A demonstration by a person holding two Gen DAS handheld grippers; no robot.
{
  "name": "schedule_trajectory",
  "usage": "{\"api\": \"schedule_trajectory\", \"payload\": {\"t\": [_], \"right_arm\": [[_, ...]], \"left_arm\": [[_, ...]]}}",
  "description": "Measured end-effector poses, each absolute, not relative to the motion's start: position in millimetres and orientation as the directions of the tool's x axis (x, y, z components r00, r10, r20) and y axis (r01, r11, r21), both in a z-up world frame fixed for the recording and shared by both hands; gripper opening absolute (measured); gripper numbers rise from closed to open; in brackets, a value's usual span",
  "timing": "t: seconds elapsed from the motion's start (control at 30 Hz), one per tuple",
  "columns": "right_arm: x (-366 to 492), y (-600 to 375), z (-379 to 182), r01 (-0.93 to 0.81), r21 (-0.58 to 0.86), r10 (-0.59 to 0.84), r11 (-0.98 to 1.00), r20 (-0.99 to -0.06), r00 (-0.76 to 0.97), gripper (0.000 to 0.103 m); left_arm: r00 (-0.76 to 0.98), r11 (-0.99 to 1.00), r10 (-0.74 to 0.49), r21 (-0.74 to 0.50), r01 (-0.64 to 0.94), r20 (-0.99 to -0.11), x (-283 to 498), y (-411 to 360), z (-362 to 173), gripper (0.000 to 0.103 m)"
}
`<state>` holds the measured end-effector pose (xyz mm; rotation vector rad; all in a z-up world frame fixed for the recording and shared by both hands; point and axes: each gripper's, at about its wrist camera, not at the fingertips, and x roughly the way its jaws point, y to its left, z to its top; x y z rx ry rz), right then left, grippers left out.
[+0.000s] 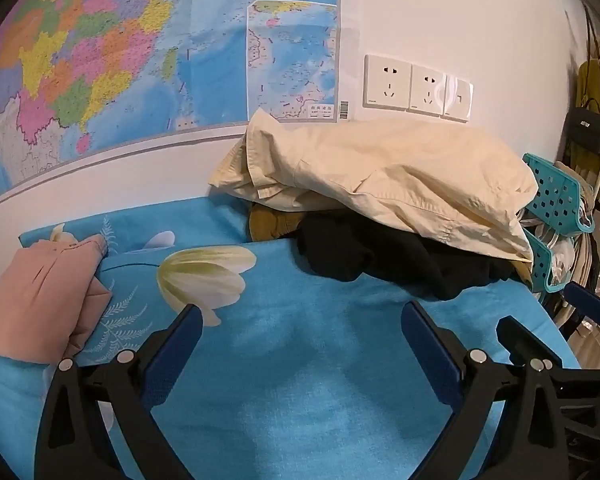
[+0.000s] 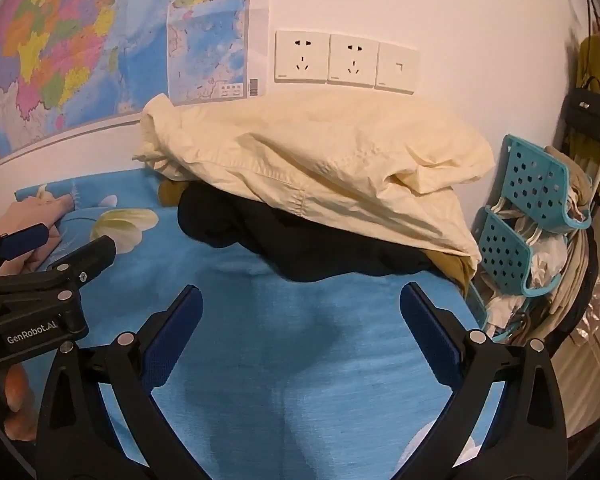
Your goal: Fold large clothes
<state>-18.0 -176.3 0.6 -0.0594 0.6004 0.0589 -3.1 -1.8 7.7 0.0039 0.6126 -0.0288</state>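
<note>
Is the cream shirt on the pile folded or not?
Not folded. The cream shirt lies crumpled and draped over the dark clothes, with loose wrinkles and an uneven edge.

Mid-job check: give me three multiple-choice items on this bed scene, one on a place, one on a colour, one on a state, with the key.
1. Where does the cream garment lie?
A. on top of the clothes pile
B. in the teal basket
C. on the floor

2. What colour is the garment directly under it?
A. red
B. black
C. white

3. How do the right tongs stand?
A. shut on the sheet
B. holding the pink garment
C. open, empty

Key: 1 A, it drapes over the heap; 2 B, dark cloth shows beneath; 3 C, only sheet shows between the fingers.
</note>
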Motion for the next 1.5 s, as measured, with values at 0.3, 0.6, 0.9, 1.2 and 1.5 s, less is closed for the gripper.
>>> {"api": "schedule_trajectory", "payload": {"t": [0.3, 0.6, 0.9, 1.2, 1.5], "right_arm": [[-22.1, -174.1, 2.5, -0.067, -0.066, 0.02, 0.996, -0.552, 0.834, 0.098], [-22.7, -173.4, 3.1, -0.069, -0.069, 0.02, 0.995, -0.55, 0.835, 0.098], [-23.8, -173.4, 3.8, -0.066, -0.074, 0.015, 0.995, -0.546, 0.838, 0.098], [-24.4, -173.0, 4.2, -0.07, -0.076, 0.018, 0.995, -0.544, 0.839, 0.098], [-24.5, -172.5, 4.6, -0.07, -0.077, 0.017, 0.995, -0.543, 0.84, 0.098]], "left_arm": [[0.817, 0.999, -0.033, -0.021, 0.026, -0.576, -5.1, 0.1, 5.5, 0.096], [0.818, 0.999, -0.032, -0.021, 0.024, -0.574, -5.7, 0.5, 5.9, 0.096], [0.817, 0.999, -0.032, -0.025, 0.022, -0.576, -6.3, 0.5, 5.7, 0.096], [0.814, 0.999, -0.034, -0.03, 0.02, -0.58, -4.9, 0.7, 5.8, 0.096], [0.816, 0.999, -0.032, -0.03, 0.018, -0.578, -4.2, 1.1, 6.2, 0.096]]}}
